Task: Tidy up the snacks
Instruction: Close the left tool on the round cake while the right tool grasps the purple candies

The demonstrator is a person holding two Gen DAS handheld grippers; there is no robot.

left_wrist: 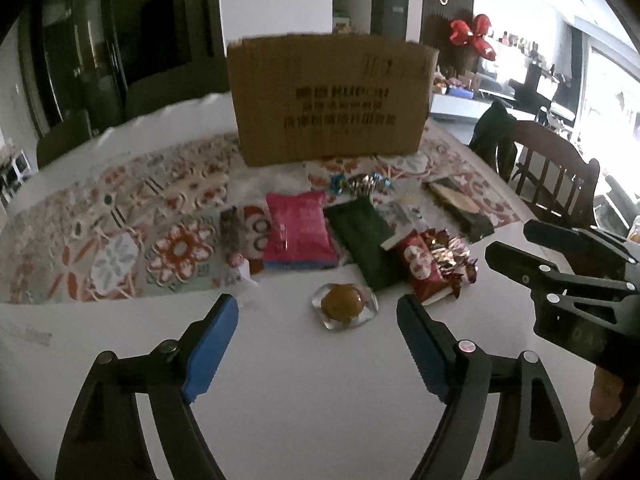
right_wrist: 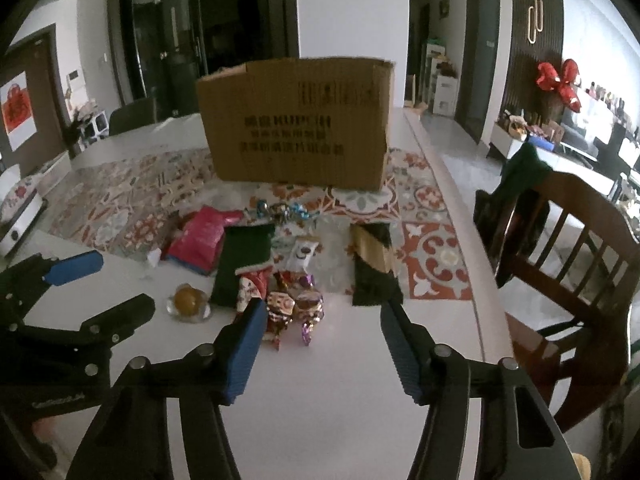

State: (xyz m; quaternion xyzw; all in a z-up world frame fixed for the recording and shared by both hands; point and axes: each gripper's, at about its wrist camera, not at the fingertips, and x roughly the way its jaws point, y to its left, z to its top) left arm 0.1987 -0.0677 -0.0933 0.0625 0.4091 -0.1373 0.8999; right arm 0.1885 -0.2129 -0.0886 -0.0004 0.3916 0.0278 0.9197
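Observation:
Snacks lie in a loose row on the table in front of an open-topped cardboard box (left_wrist: 332, 100): a pink packet (left_wrist: 298, 230), a dark green packet (left_wrist: 366, 240), a red packet with foil-wrapped candies (left_wrist: 436, 264) and a dark-and-gold packet (left_wrist: 460, 208). A round brown pastry in clear wrap (left_wrist: 345, 306) sits nearest, just beyond my left gripper (left_wrist: 317, 304), which is open and empty. My right gripper (right_wrist: 322, 307) is open too, empty, with the foil candies (right_wrist: 294, 308) just ahead beside its left finger. Each gripper shows in the other's view: the right gripper (left_wrist: 509, 238), the left gripper (right_wrist: 124, 280).
A patterned runner (left_wrist: 120, 216) covers the table's middle under the box. A wooden chair (right_wrist: 560, 248) with a dark garment stands at the table's right edge (right_wrist: 476, 280). A white appliance (right_wrist: 20, 216) sits at the far left. White tabletop (right_wrist: 320, 400) lies beneath both grippers.

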